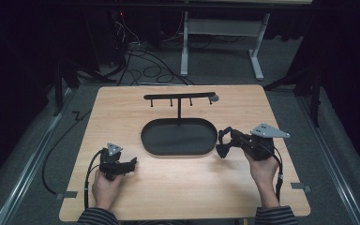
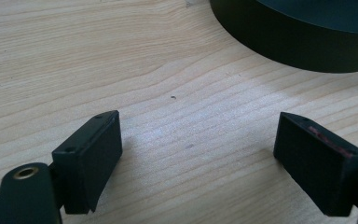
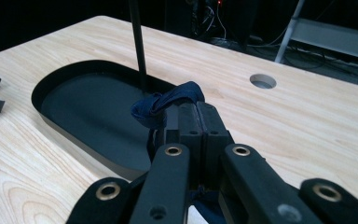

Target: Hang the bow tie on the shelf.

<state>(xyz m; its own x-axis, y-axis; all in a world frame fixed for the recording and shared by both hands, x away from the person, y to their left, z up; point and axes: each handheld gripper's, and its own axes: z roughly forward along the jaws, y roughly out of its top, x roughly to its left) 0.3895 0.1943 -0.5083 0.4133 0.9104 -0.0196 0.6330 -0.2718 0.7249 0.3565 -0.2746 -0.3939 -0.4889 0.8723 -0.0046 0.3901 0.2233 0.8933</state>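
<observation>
R gripper (image 3: 186,116) jaws clamped tight on a dark blue band (image 3: 168,103), held just above the tray (image 3: 74,112) rim by the stand's post (image 3: 137,42); L gripper (image 2: 200,154) wide open, empty, over table (image 2: 121,56); risk: band slips if pinch is thin, or snags post.

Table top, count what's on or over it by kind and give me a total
Black stand with oval tray and hook bar: 1
Dark blue cloth loop, clamped in the right hand-held gripper: 1
Hand-held grippers, right plus left hand-held gripper: 2
Total: 4
</observation>
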